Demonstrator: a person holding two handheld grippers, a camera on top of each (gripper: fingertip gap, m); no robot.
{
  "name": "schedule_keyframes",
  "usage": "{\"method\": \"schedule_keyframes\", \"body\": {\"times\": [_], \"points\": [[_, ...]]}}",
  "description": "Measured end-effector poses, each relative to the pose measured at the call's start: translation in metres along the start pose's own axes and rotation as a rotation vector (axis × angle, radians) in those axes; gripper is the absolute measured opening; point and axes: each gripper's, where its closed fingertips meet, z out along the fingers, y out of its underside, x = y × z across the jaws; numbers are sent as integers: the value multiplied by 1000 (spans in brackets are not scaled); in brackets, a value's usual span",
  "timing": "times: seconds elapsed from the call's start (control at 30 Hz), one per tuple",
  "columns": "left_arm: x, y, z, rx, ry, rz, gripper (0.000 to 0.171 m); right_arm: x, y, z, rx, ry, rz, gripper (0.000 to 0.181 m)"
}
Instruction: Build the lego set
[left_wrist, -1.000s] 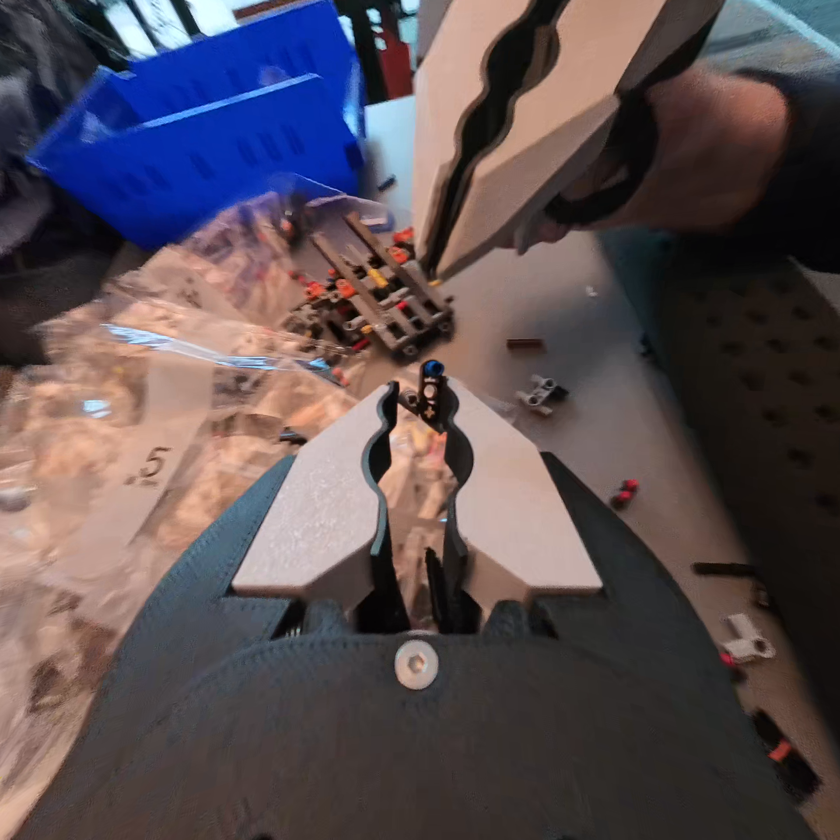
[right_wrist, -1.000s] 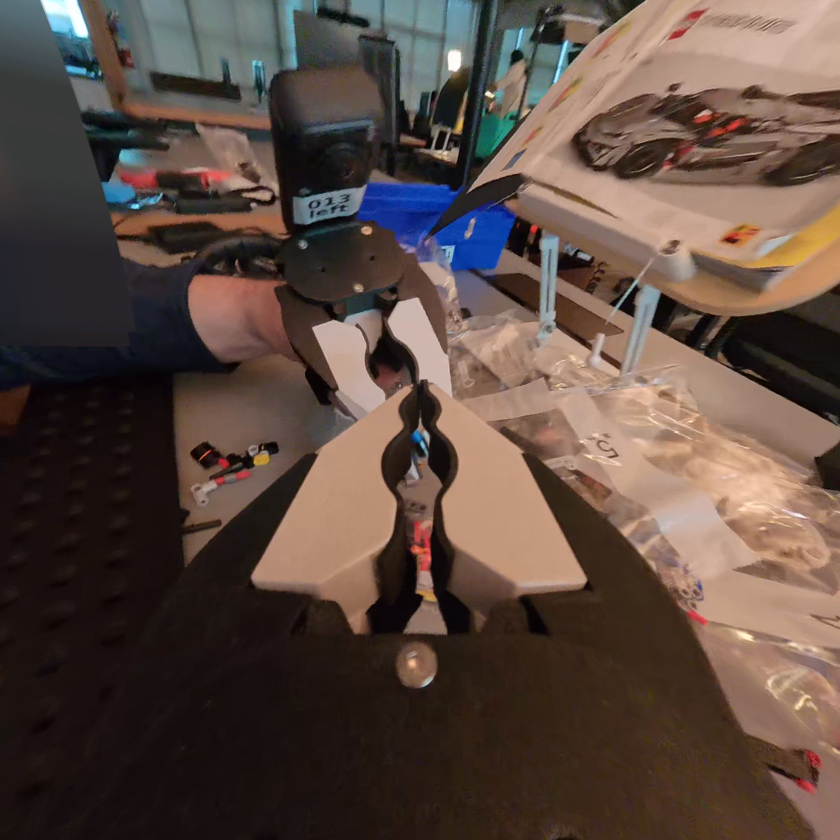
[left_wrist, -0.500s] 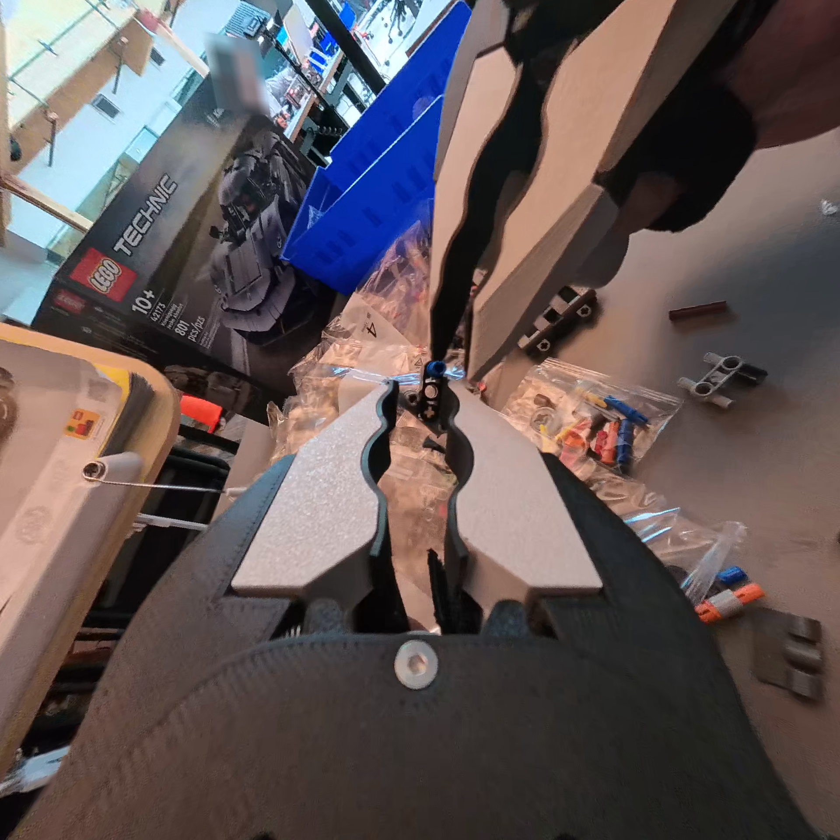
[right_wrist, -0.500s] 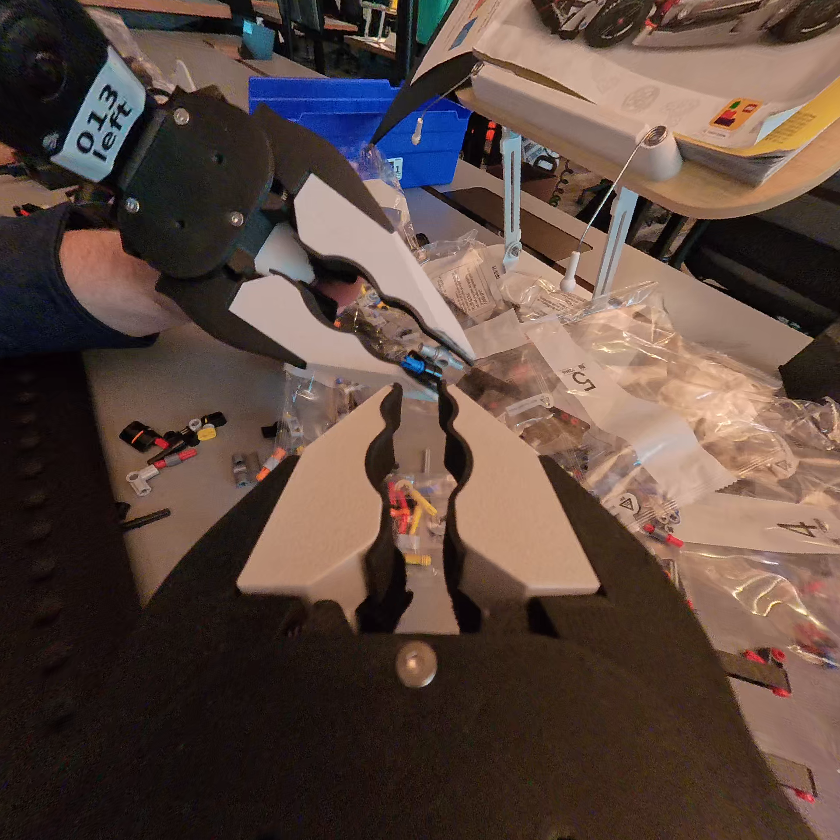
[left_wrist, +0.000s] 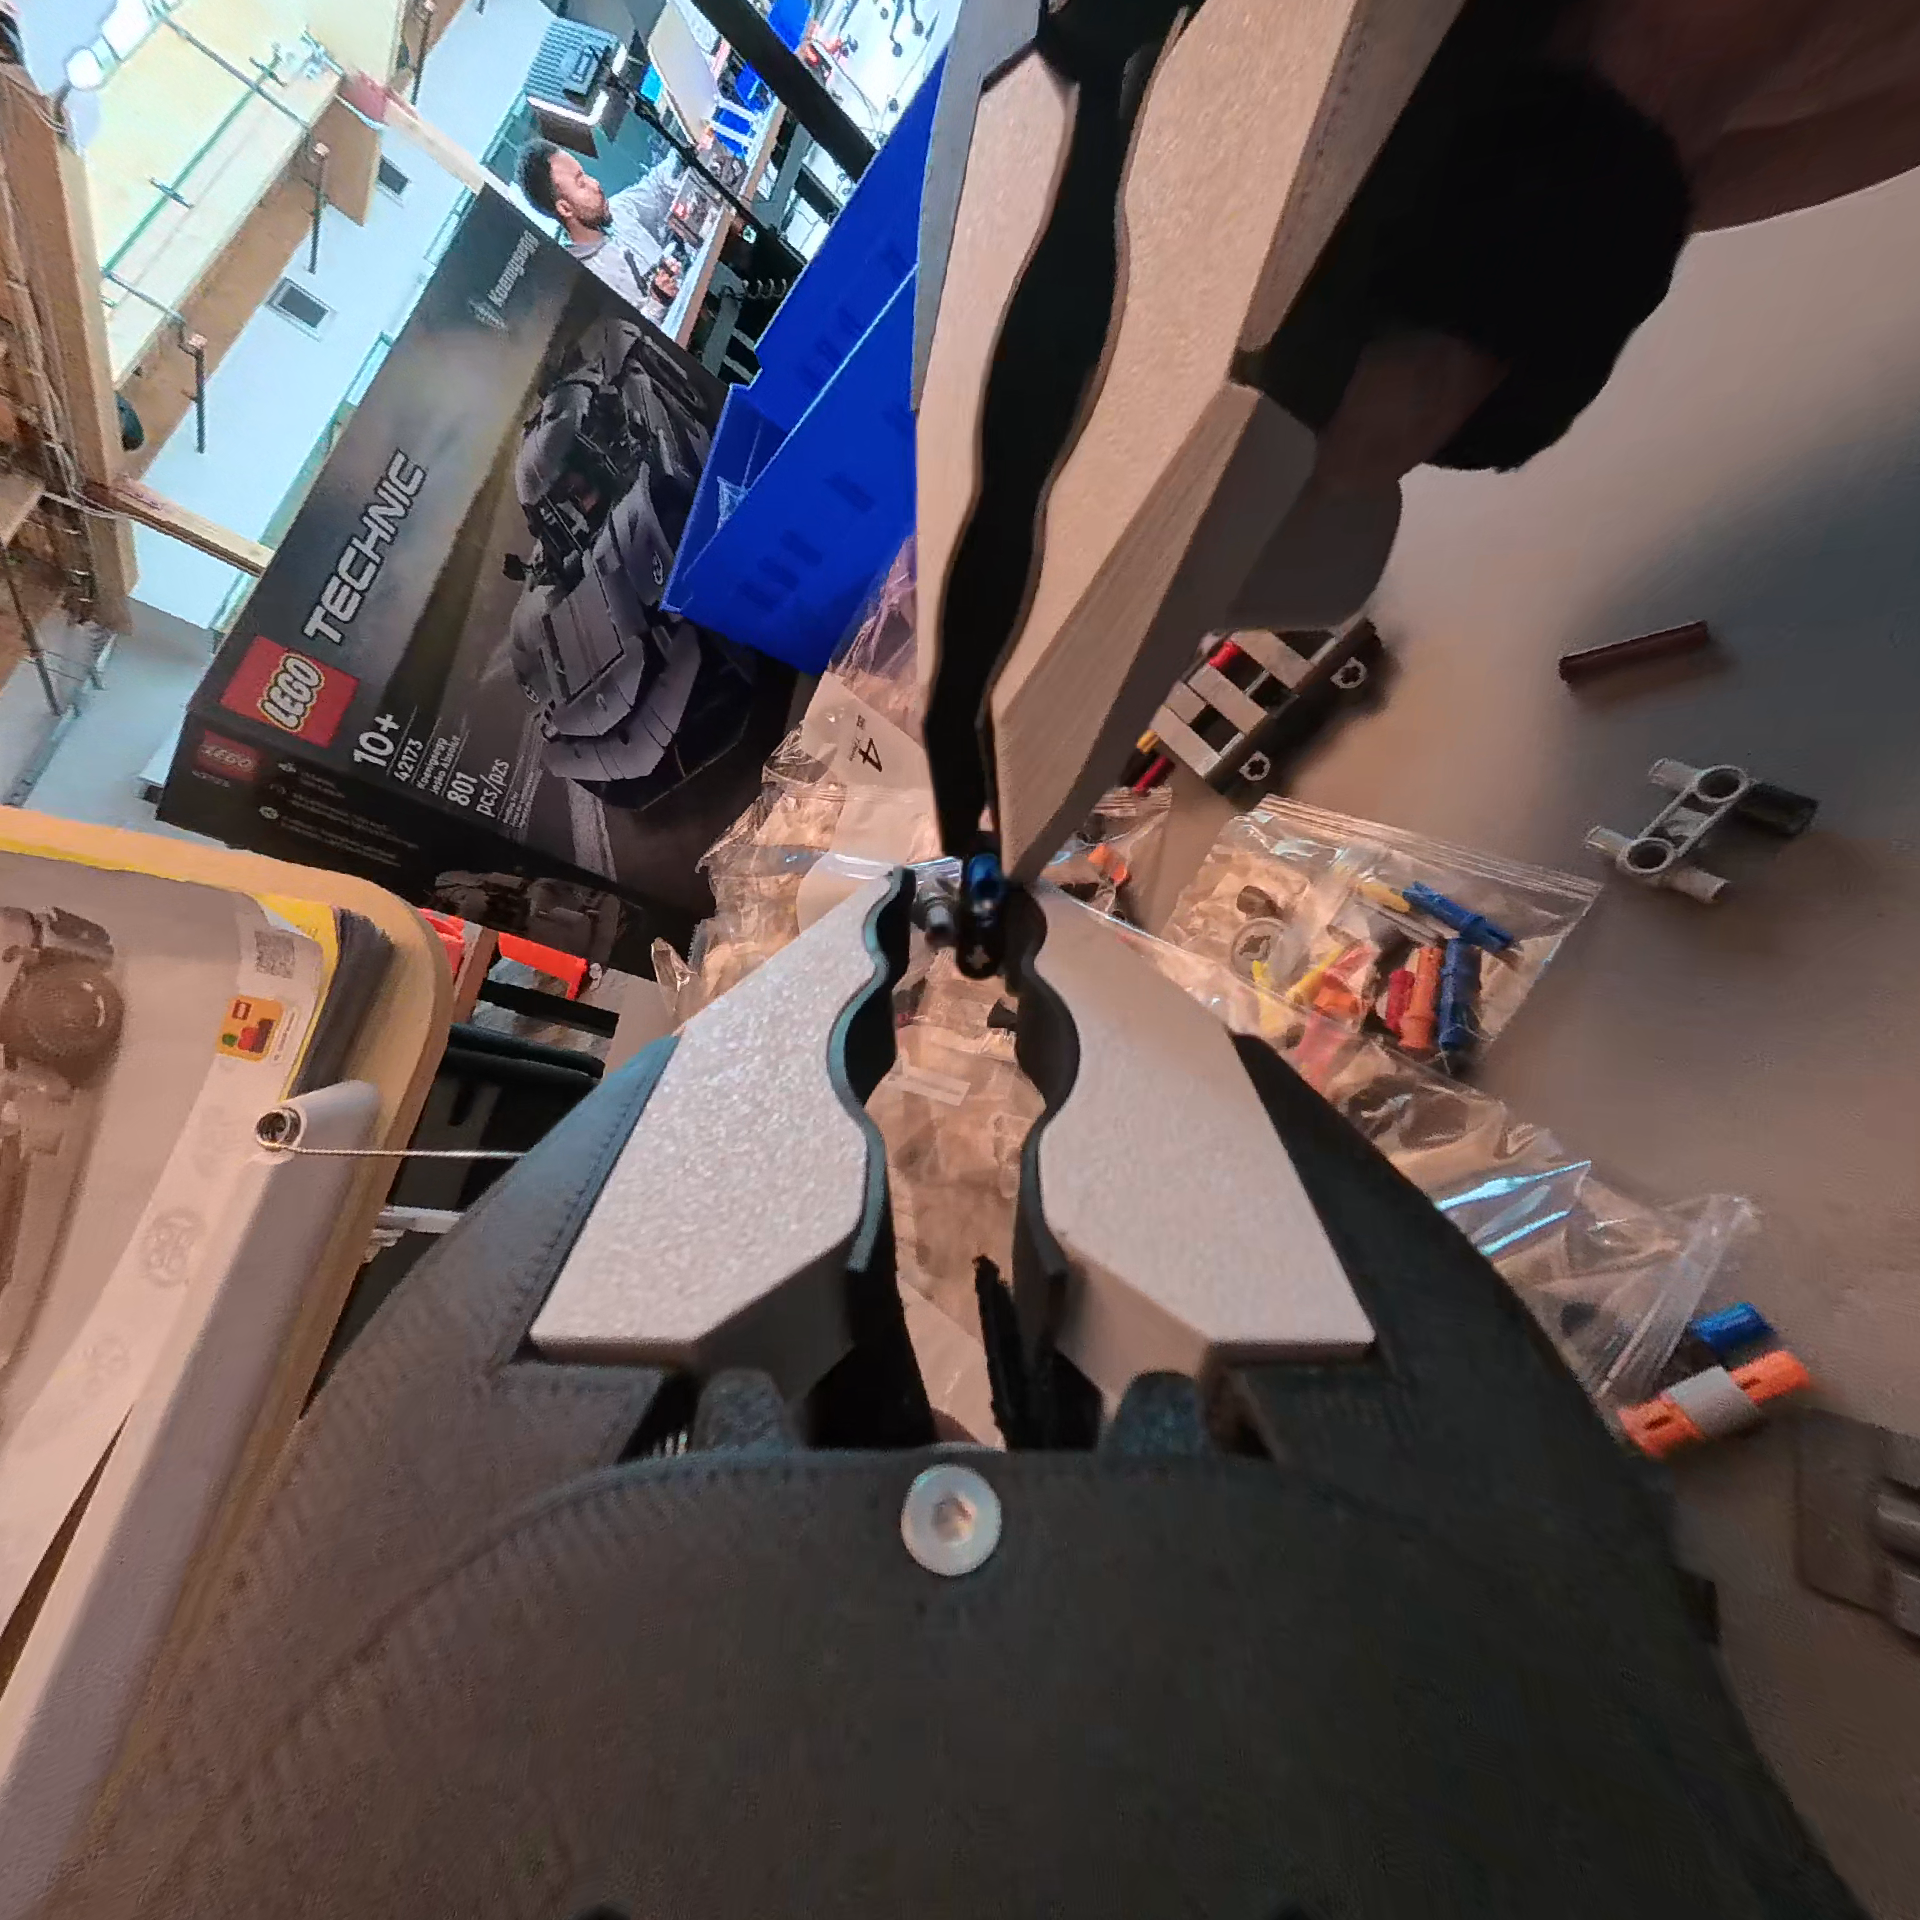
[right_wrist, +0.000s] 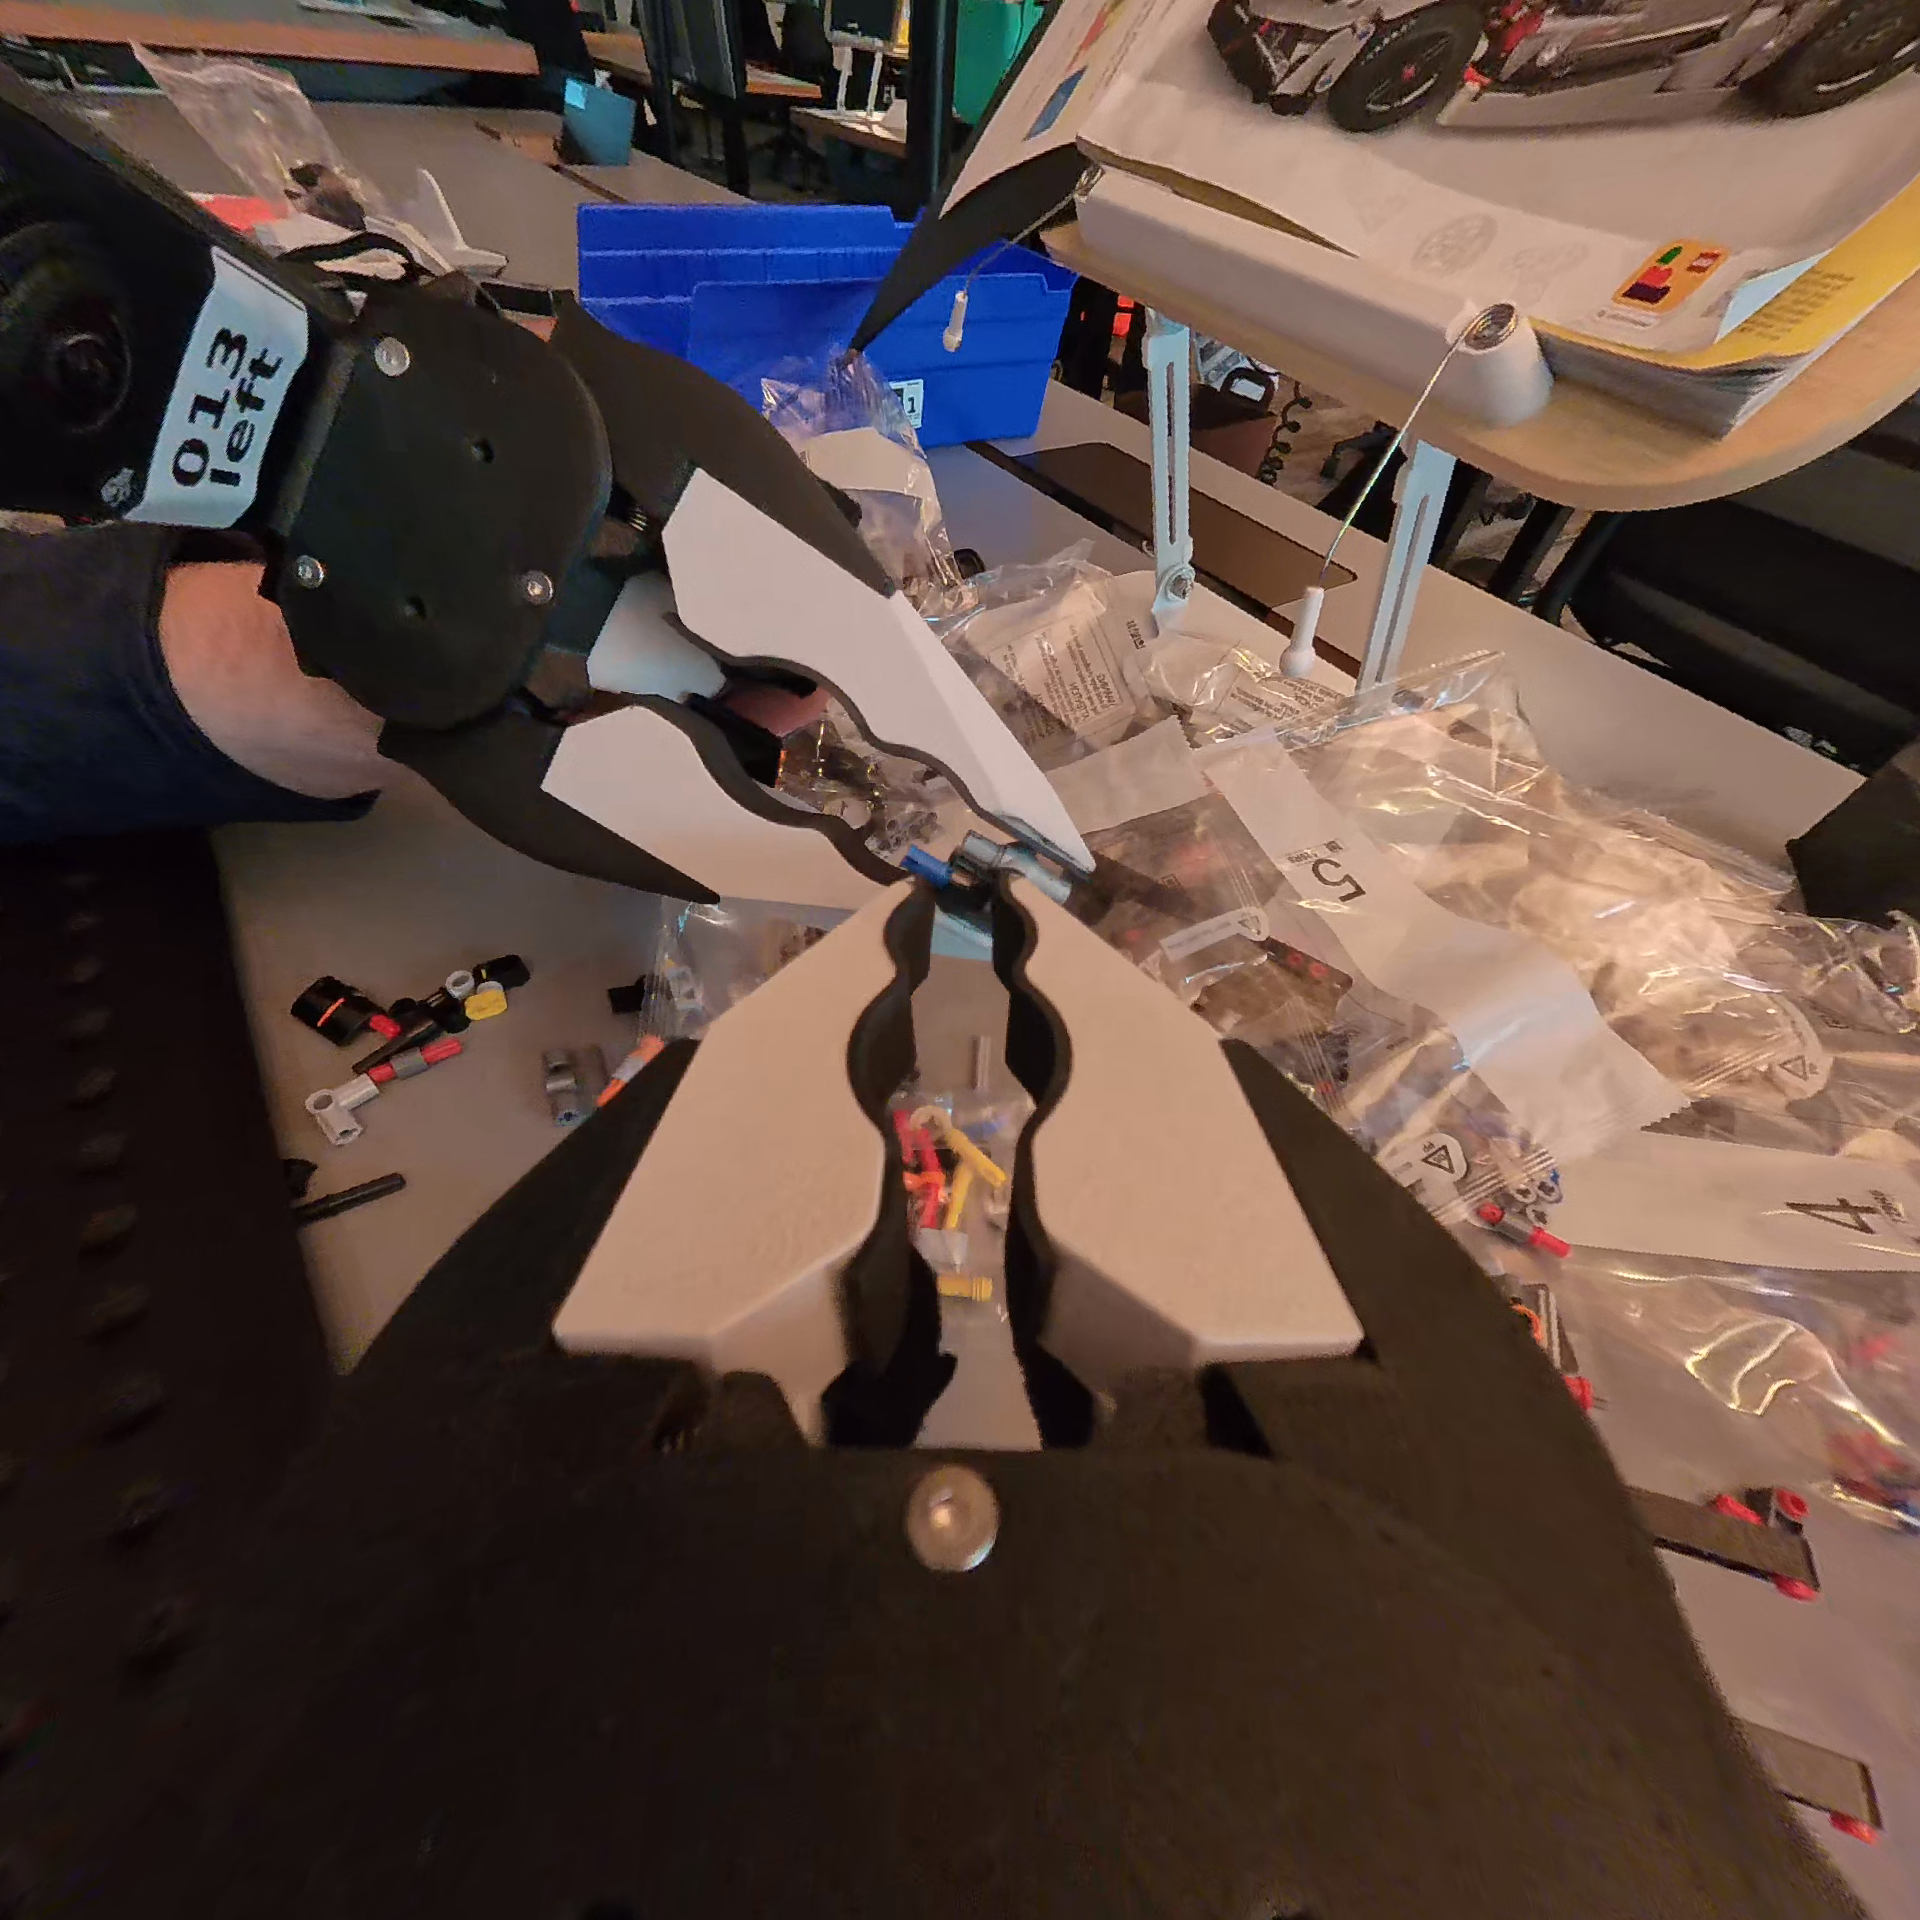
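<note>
Above the worktop (right_wrist: 436, 914), the left gripper (right_wrist: 997, 862) pinches a small black connector piece (left_wrist: 977, 920) with a blue pin (right_wrist: 923, 862). The right gripper (right_wrist: 956, 899) meets it tip to tip, its fingers narrowed about the pin. Clear parts bags (right_wrist: 1558, 935) lie beneath to the right.

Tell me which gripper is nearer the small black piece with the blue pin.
Left. The left gripper pinches the black piece between its fingertips; the right gripper points in from above, tips meeting only its blue pin.
</note>
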Motion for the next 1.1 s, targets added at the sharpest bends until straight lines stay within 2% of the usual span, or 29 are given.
{"method": "schedule_keyframes", "body": {"times": [0.23,0.5,0.7,0.83,1.1], "points": [[1,-1,-1,17,18,-25,14,0,0,-1,-3,2,-17,7],[2,-12,-7,147,125,-235,13,-1,-13,-8,91,-40,33,8],[5,-20,-14,254,257,-432,13,-2,-19,-13,135,-46,13,13],[7,-21,-15,275,285,-465,13,-8,-20,-11,128,-47,-41,0],[4,-29,-22,364,370,-598,13,-5,-21,-16,148,-59,-18,6]]}}
